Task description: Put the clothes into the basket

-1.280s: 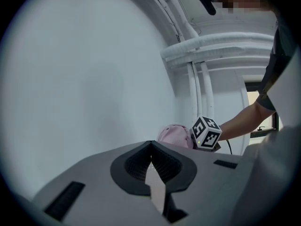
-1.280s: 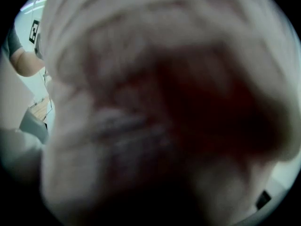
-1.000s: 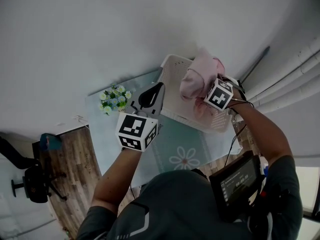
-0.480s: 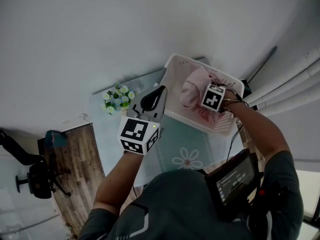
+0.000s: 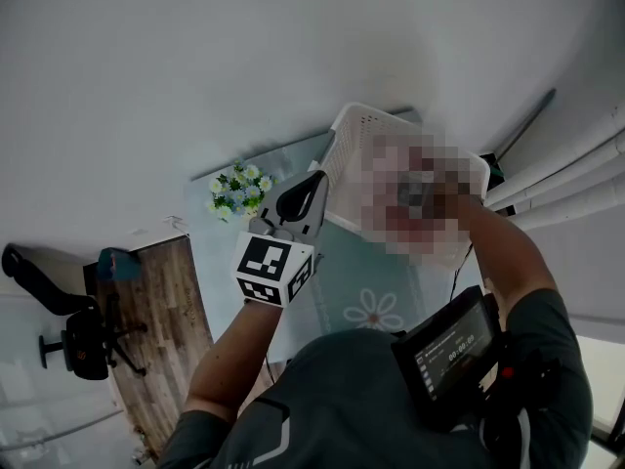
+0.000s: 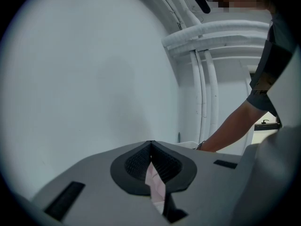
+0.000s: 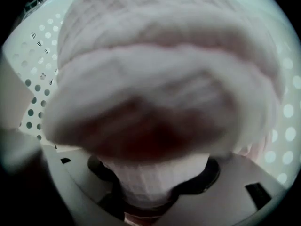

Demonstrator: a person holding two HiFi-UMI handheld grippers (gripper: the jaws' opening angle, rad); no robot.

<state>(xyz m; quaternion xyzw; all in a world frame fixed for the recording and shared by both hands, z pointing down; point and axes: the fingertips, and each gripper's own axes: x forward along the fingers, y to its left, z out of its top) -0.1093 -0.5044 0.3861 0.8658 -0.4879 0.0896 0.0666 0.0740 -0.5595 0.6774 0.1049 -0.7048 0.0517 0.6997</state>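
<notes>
A white perforated basket (image 5: 356, 115) stands on the table at upper right in the head view. A mosaic patch covers its inside, where my right arm reaches down. In the right gripper view, a bulky pink-and-white knit garment (image 7: 164, 79) fills the picture. My right gripper (image 7: 150, 194) is shut on it, with the basket's dotted wall (image 7: 33, 112) close around. My left gripper (image 5: 298, 195) hovers left of the basket over the table. Its jaws are shut, and a thin strip of pink cloth (image 6: 155, 182) is pinched between the pads.
A small bunch of artificial flowers (image 5: 236, 190) sits on the table left of the basket. A pale mat with a flower print (image 5: 366, 311) covers the table near me. White pipes (image 5: 566, 179) run along the wall at right. An office chair (image 5: 83, 340) stands on the wooden floor at left.
My right gripper has sunk with the pink garment from above the basket's rim down into the basket. The left gripper has hardly moved.
</notes>
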